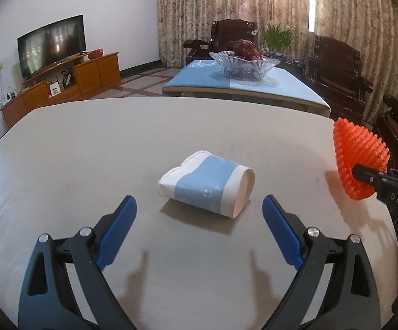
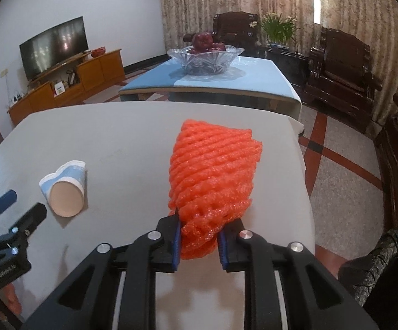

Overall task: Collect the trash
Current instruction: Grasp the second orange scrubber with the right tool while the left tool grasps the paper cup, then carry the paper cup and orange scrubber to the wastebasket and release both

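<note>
My left gripper stood wide open, its blue pads either side of the crushed paper cup, which lay on its side at the centre of the left wrist frame on the grey table. The cup's long axis ran from upper left to lower right, base toward the lower right. That hand was nearer it. My right gripper was clamped on the orange foam fruit net. I read "DAS" on the right tool; the cup's print was illegible.
</note>
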Demonstrator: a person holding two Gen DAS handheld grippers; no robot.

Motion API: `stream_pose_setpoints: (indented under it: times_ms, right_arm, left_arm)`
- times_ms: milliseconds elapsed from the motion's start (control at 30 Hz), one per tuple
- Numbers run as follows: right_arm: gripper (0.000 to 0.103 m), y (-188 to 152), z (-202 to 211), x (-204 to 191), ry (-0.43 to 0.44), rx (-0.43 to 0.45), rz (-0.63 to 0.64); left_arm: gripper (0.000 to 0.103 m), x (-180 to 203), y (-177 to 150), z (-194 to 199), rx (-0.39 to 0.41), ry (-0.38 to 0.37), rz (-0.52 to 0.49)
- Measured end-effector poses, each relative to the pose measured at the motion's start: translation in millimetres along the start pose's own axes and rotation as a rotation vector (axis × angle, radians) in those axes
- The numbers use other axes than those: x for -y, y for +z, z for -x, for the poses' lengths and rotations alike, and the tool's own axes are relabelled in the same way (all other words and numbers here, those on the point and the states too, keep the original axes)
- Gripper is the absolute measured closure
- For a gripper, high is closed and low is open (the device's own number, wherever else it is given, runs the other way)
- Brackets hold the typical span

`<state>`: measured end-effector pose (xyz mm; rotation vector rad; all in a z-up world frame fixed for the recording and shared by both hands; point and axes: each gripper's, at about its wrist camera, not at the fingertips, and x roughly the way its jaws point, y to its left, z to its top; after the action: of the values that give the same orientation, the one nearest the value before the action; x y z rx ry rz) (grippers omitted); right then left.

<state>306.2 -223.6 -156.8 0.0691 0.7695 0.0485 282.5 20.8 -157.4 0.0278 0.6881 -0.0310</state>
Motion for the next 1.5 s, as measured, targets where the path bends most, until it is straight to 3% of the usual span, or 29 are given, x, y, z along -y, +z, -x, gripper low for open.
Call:
stream_pose_setpoints:
  times_ms: [433, 733, 833, 1133, 1500]
  right_arm:
    - [0.082, 1, 4, -4, 0.006, 0.022, 0.031]
    - [0.082, 0, -1, -10, 0.018, 0.01, 0.04]
    - [0.082, 1, -3, -9, 0.019, 0.003, 0.041]
    - [0.082, 1, 2, -11, 0.021, -0.008, 0.032]
    - [0.082, -8, 41, -11, 0.046, 0.029, 0.033]
  left_arm:
    - [0.013, 5, 22, -38, -0.034, 0.012, 0.02]
    - [0.011, 0, 26, -68, -0.121, -0.078, 0.036]
    - [0.025, 0, 26, -64, -0.099, -0.099, 0.057]
    - [0.031, 17, 23, -33, -0.025, -0.085, 0.02]
    - [0.031, 19, 14, 25, 0.014, -0.068, 0.019]
